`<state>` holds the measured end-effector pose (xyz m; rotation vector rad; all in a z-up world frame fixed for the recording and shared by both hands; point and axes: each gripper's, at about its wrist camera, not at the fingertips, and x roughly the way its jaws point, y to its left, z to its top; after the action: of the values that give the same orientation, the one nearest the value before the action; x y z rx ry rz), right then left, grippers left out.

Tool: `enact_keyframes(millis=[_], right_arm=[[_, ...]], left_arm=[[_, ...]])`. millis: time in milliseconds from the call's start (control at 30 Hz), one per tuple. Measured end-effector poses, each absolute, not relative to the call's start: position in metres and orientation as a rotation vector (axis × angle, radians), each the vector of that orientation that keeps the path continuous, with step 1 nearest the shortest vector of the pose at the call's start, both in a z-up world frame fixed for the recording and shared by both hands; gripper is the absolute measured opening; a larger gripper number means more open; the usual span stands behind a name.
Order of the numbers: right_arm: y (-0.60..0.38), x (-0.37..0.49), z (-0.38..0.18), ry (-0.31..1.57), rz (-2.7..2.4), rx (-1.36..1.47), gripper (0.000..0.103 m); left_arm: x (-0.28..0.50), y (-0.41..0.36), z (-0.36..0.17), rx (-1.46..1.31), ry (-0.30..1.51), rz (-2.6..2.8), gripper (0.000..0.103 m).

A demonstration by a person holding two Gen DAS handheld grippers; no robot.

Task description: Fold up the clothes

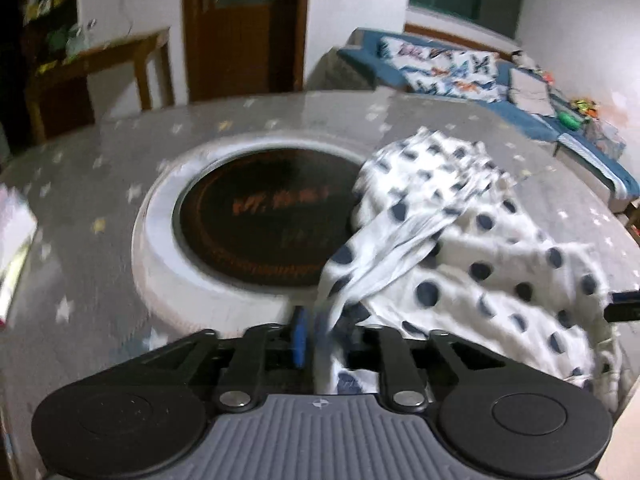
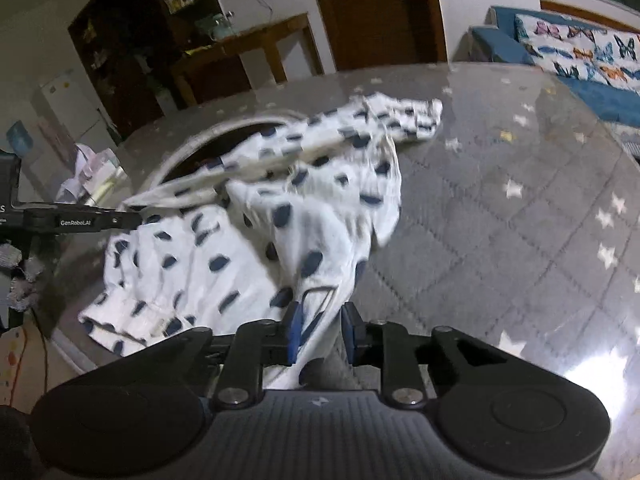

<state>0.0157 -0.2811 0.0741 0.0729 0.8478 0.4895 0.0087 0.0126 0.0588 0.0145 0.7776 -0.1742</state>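
A white garment with dark blue dots (image 1: 480, 248) lies crumpled on the round grey star-patterned table (image 1: 100, 200), partly over the table's dark centre plate (image 1: 264, 216). My left gripper (image 1: 320, 332) is shut on a bunched edge of the garment, which stretches taut from its blue pads. In the right wrist view the garment (image 2: 248, 216) spreads left and ahead. My right gripper (image 2: 320, 328) is shut on another part of it, cloth running between the pads. The left gripper's finger (image 2: 80, 220) shows at the left, holding a stretched strip.
A white ring (image 1: 160, 240) surrounds the centre plate. Papers (image 1: 12, 232) lie at the table's left edge. Beyond the table stand a wooden side table (image 1: 120, 60), a brown door (image 1: 244, 28) and a blue sofa with a butterfly cover (image 1: 452, 68).
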Motion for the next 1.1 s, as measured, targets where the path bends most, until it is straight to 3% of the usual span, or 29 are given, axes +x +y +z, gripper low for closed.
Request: enact_keyframes(millis=[33,367,567,633,933,1100], right_arm=[[-0.283,0.017,0.079,0.831,0.493,0.065,0.024],[-0.283,0.073,0.089,0.774,0.433,0.033,0.027],[-0.28,0.117,0.079,0.781,0.422,0.036,0.03],[-0.279,0.13,0.076,0.784,0.417,0.039,0.035],[-0.272,0.183,0.059,0.824,0.432,0.086,0.036],[-0.267,0.199,0.05,0.846,0.441,0.085,0.035]], left_arm=[[0.01,0.008,0.063,0.028,0.758,-0.187,0.04],[0.05,-0.066,0.081,0.148,0.665,-0.33,0.04],[0.09,-0.116,0.065,0.222,0.687,-0.386,0.047],[0.103,-0.13,0.058,0.256,0.692,-0.39,0.047],[0.141,-0.172,0.029,0.422,0.661,-0.408,0.046],[0.156,-0.161,0.021,0.411,0.685,-0.409,0.015]])
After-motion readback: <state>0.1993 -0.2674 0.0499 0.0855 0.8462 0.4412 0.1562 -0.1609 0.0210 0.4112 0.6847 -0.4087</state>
